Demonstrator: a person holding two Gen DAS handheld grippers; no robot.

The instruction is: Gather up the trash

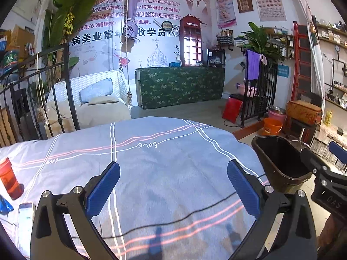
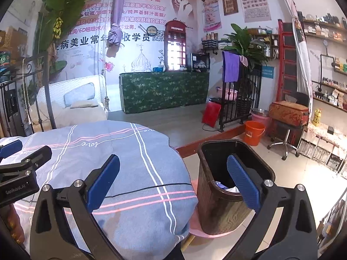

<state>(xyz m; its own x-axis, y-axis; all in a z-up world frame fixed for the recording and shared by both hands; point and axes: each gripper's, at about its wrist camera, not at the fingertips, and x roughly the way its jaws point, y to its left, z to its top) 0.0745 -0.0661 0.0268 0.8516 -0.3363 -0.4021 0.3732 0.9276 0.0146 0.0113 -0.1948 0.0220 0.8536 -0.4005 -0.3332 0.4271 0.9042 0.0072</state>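
My left gripper [image 1: 173,186] is open and empty above a table covered in a blue-grey striped cloth [image 1: 151,162]. A red-orange cup [image 1: 8,178] stands at the table's far left, with a blue wrapper [image 1: 4,205] and a phone [image 1: 26,221] below it. A dark brown trash bin [image 1: 282,162] stands on the floor to the right of the table. My right gripper [image 2: 173,186] is open and empty, straddling the table's right edge and the bin [image 2: 219,199]. Blue and white trash [image 2: 225,186] lies inside the bin.
A thin black cable [image 1: 184,216] runs across the cloth. An orange bucket [image 2: 253,132], a stool [image 2: 286,134] and shelves stand to the right. A black metal railing [image 1: 43,99] is behind the table at left. A green-covered counter [image 1: 180,84] is further back.
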